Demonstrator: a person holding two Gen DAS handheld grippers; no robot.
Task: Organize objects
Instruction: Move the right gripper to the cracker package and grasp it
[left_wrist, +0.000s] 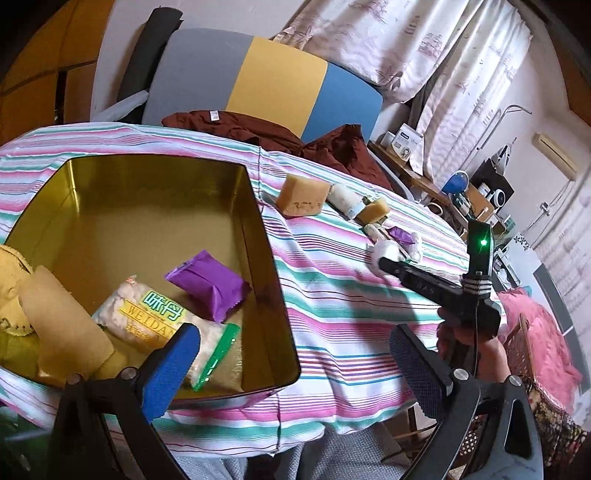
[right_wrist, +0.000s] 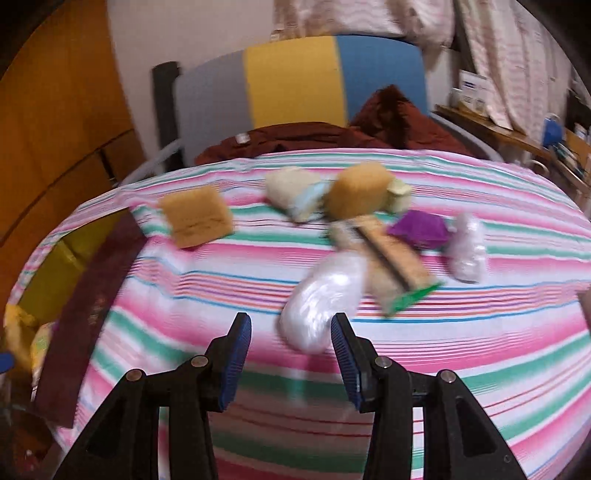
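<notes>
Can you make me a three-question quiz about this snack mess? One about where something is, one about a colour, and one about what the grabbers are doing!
1. Where is the WEIDA snack pack?
A. inside the gold tin
B. on the chair
C. on the floor

2. What colour is the small packet lying next to that pack in the tin?
A. red
B. purple
C. black

3. How is the right gripper?
A. shut tight on a sponge
B. open, with a white wrapped snack just in front of its fingers
C. holding the tin

Answers:
1 A, the pack lies on the tin's floor in the left wrist view.
2 B, its wrapper is plainly purple.
3 B, its blue pads stand apart and grip nothing.
</notes>
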